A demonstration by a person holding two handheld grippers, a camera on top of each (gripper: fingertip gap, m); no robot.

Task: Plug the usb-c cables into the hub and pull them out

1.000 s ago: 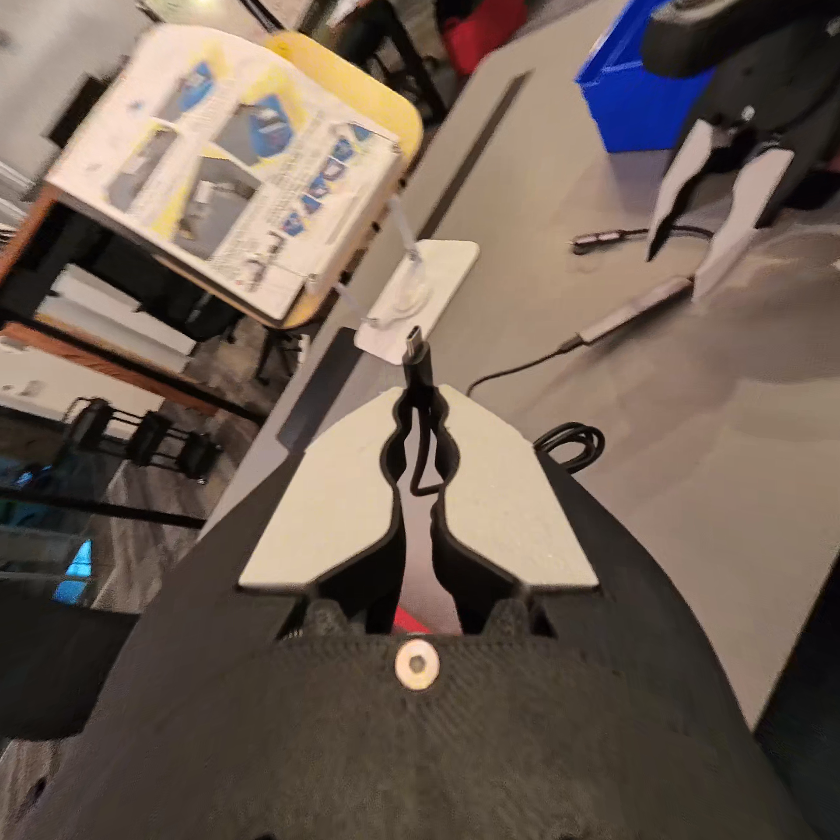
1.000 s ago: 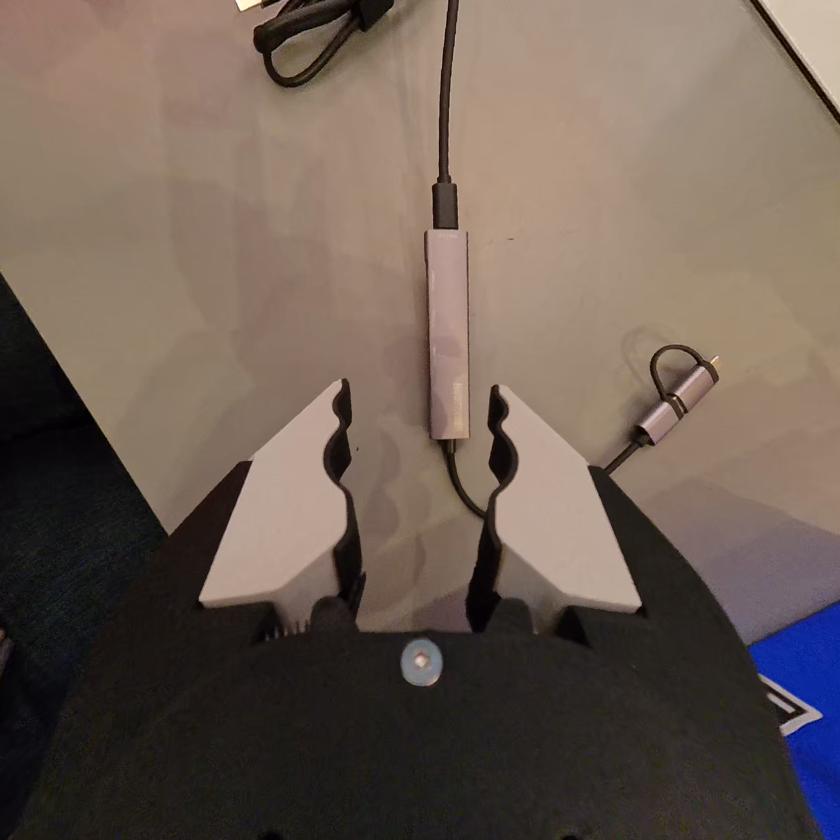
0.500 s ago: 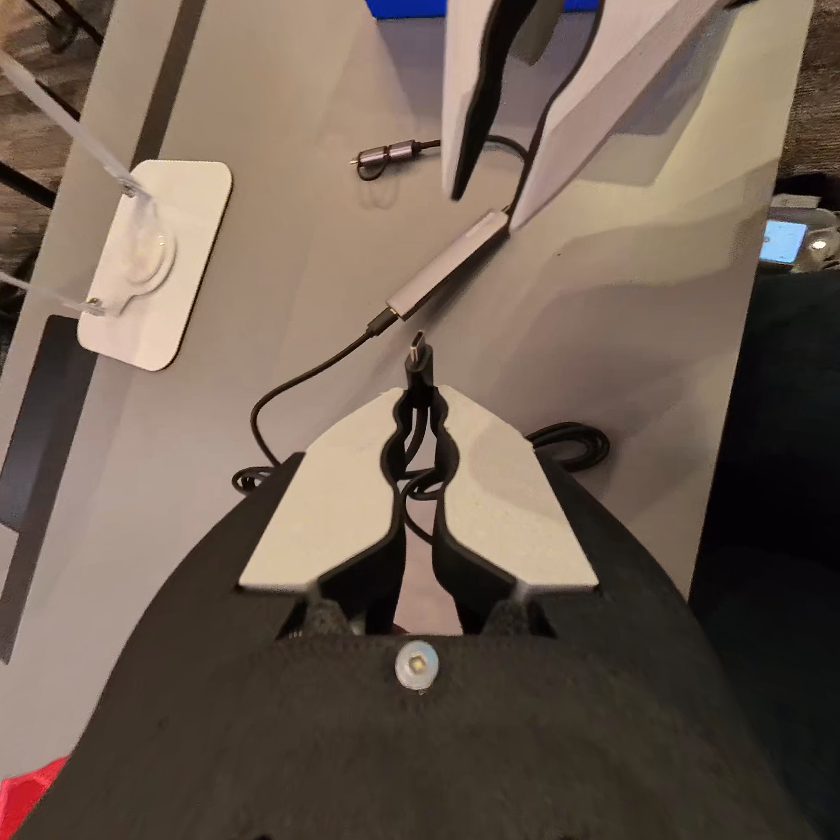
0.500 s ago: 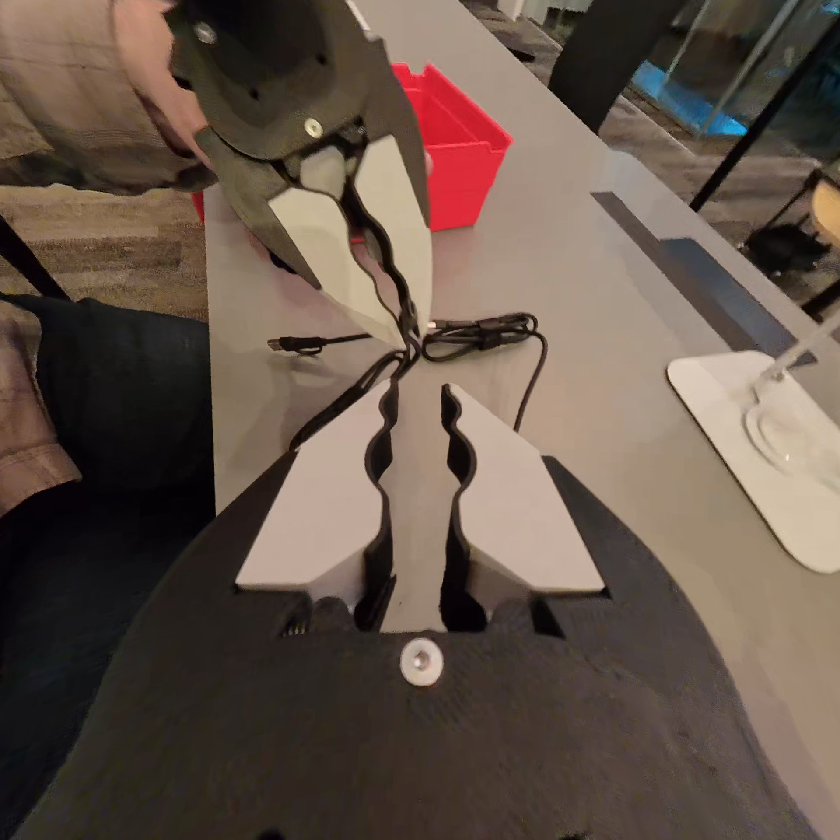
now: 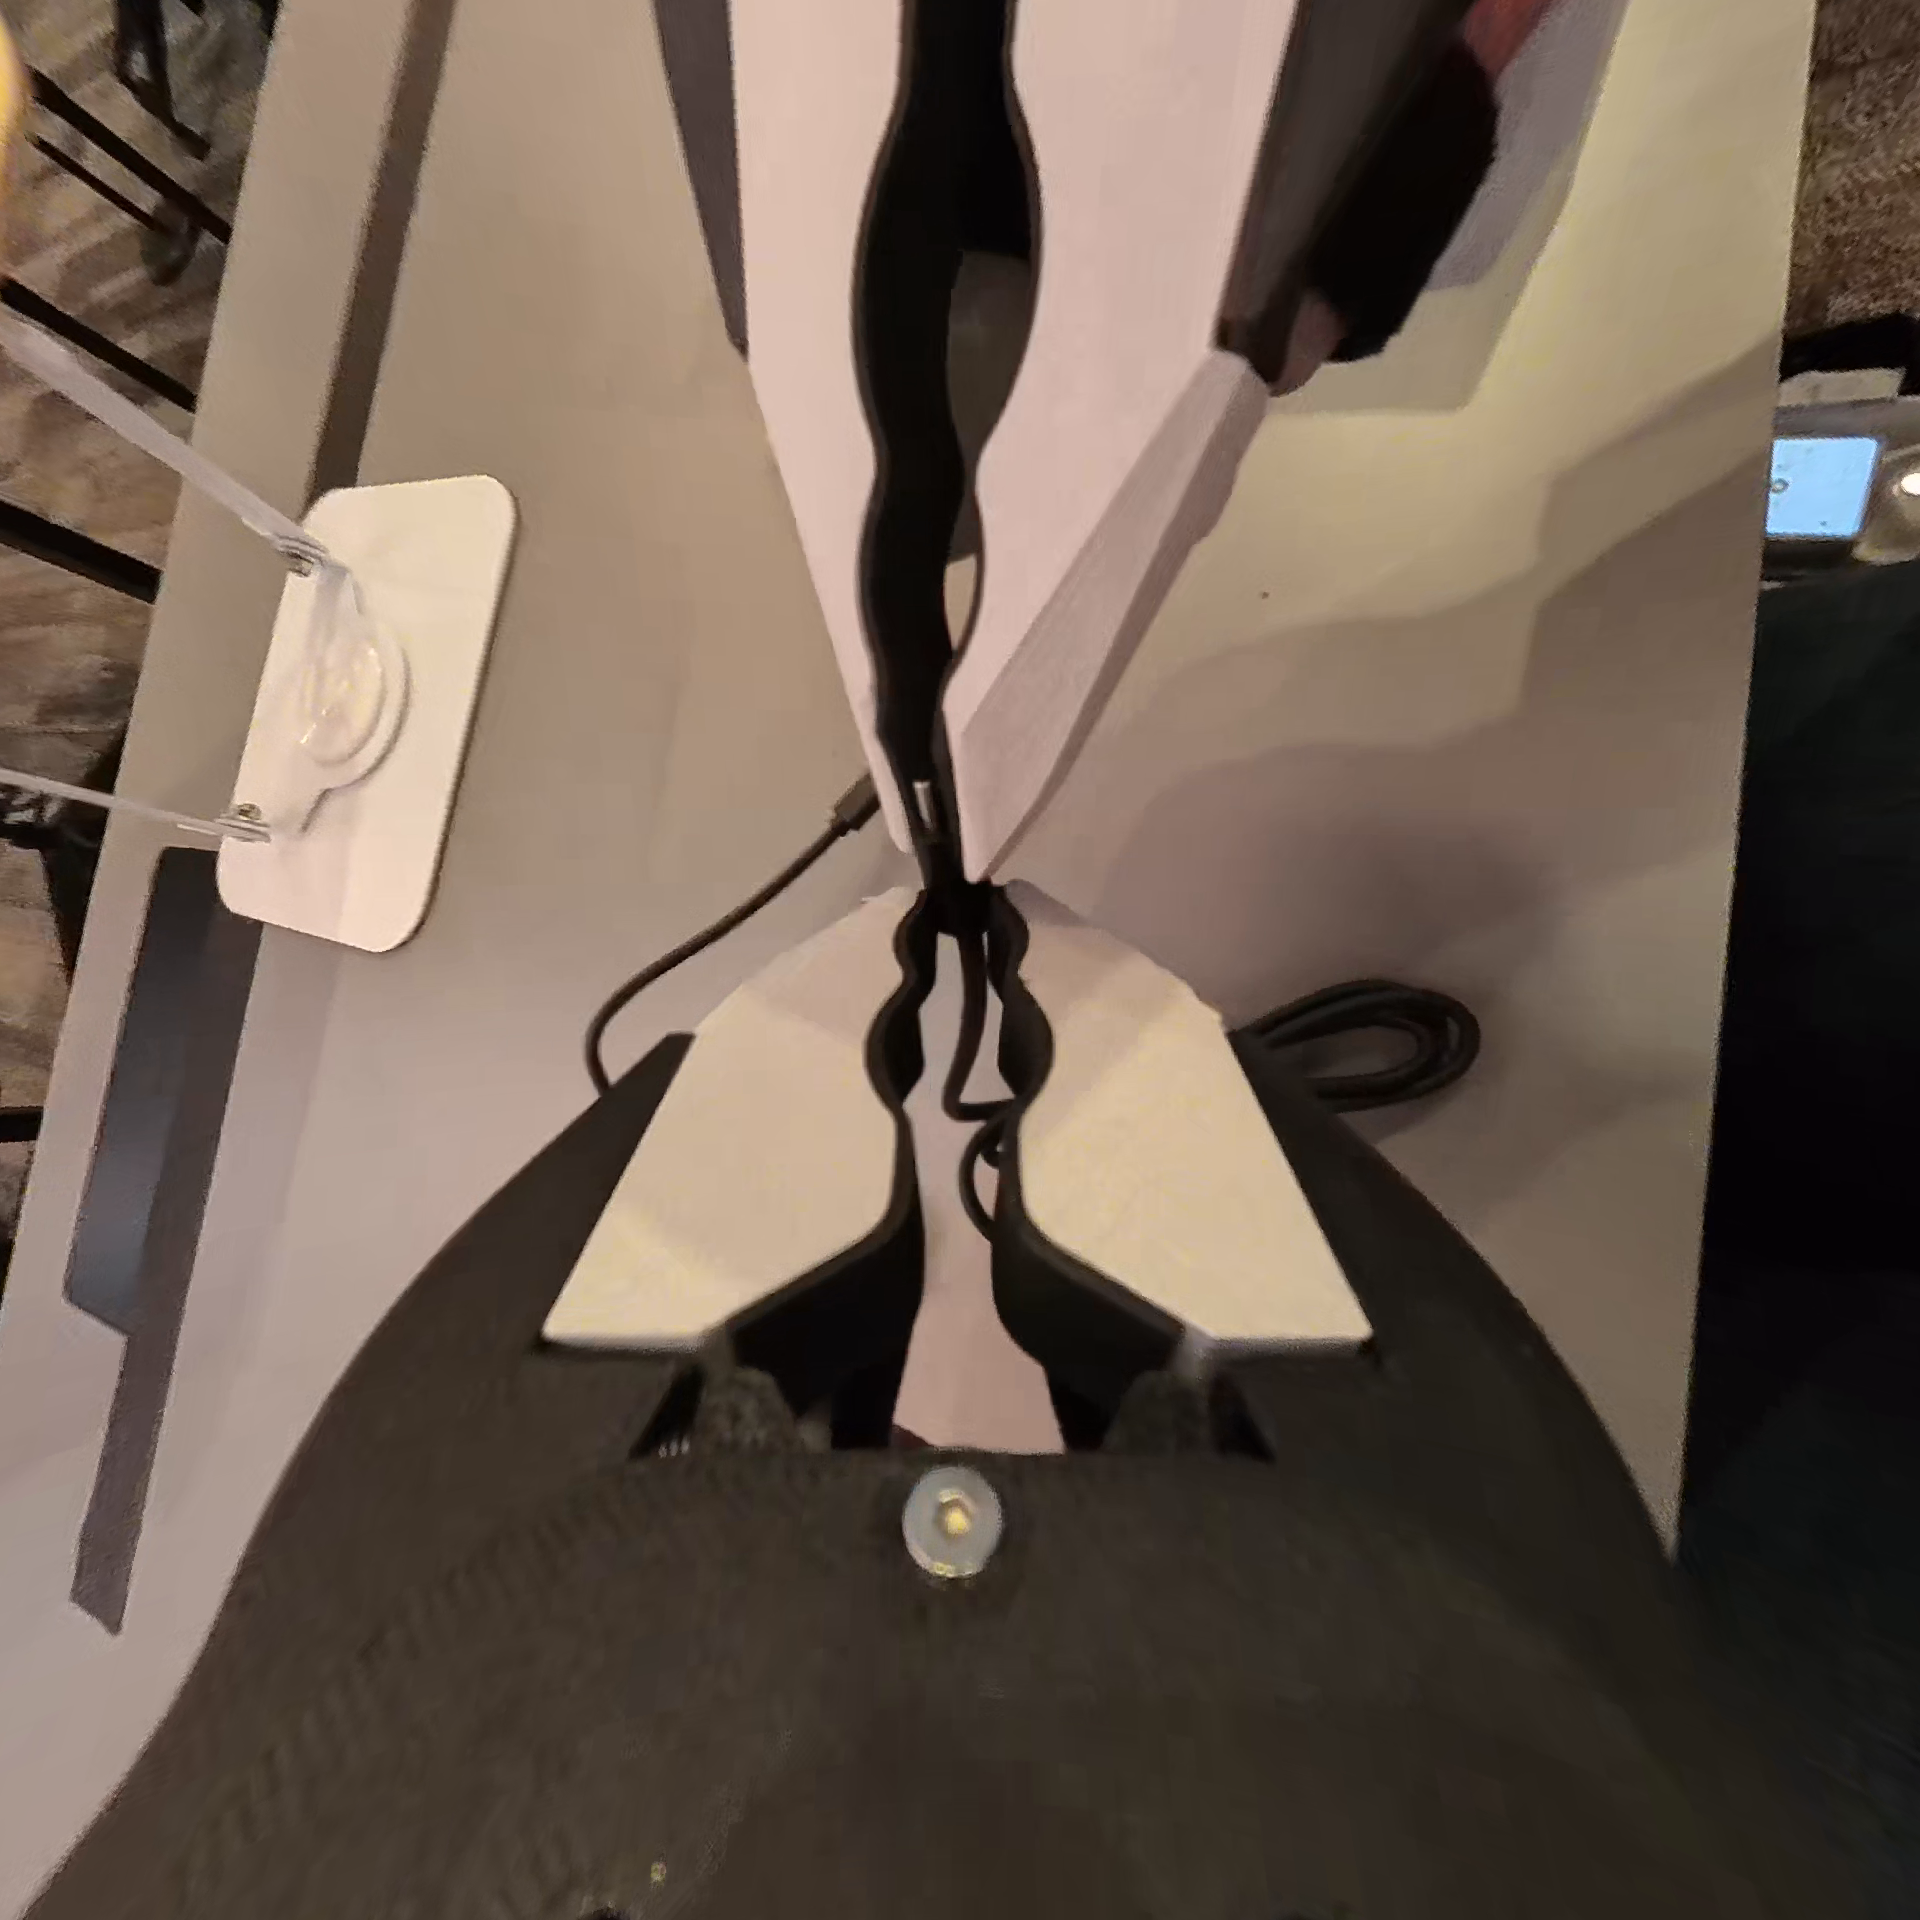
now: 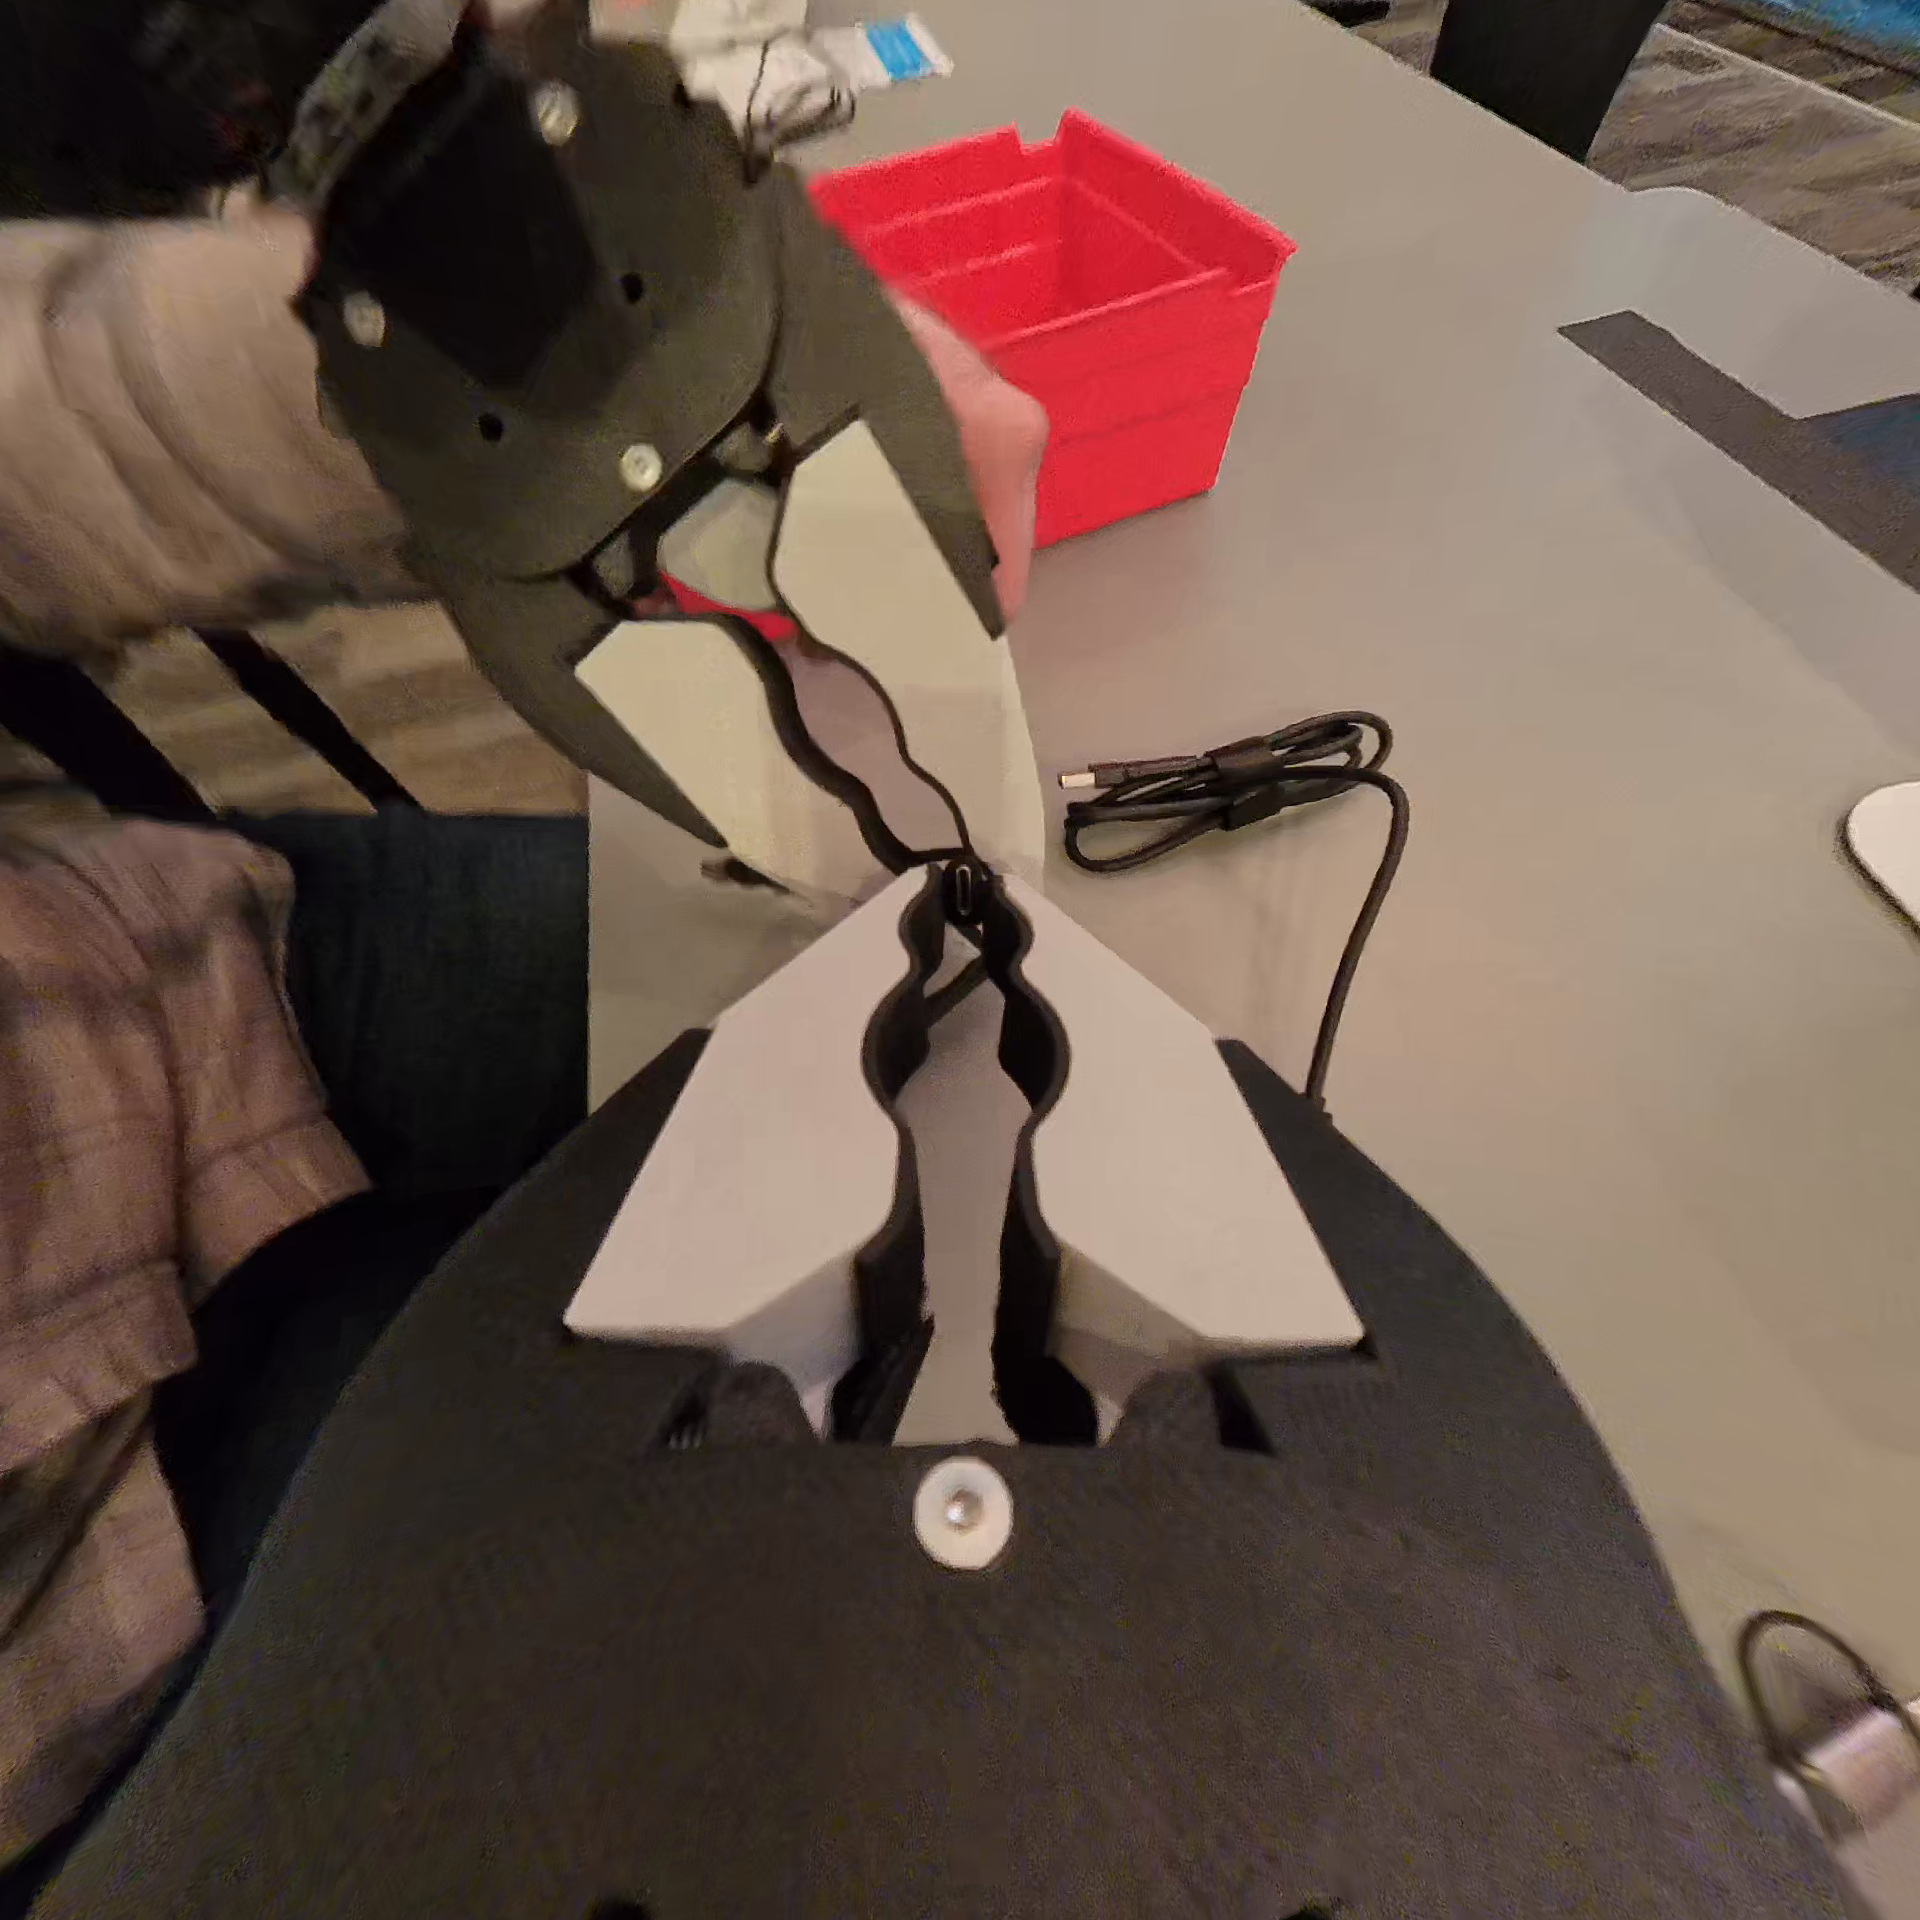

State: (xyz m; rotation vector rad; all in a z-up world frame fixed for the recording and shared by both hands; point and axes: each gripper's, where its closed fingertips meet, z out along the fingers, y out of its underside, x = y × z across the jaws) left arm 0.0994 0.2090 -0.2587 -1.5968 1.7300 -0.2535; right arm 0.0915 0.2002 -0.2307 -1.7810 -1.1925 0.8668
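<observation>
My left gripper [image 5: 958,899] is shut on a black USB-C cable [image 5: 964,1029]. Its plug [image 5: 923,805] sticks out past the fingertips. My right gripper [image 5: 935,847] comes in from above, tip to tip with the left one, and its fingertips close on that plug. In the right wrist view the plug [image 6: 961,888] faces the camera between my right gripper's [image 6: 961,902] tips, with the left gripper [image 6: 935,857] just beyond. The hub is hidden behind the right fingers. Only its black lead [image 5: 727,935] and connector [image 5: 850,812] show on the grey table [image 5: 623,416].
A coiled black cable [image 6: 1247,790] lies right of the grippers, and also shows in the left wrist view [image 5: 1371,1039]. A red bin [image 6: 1122,312] stands behind. A white stand base [image 5: 364,707] sits to the left. A grey adapter [image 6: 1860,1766] lies near the table's edge. A person's sleeve [image 6: 135,416] is at left. My two grippers' fingertips are within a few centimetres of each other.
The two grippers have come together tip to tip. My right gripper's fingers have narrowed around the plug that the left holds. The hub has gone out of sight behind the right fingers.
</observation>
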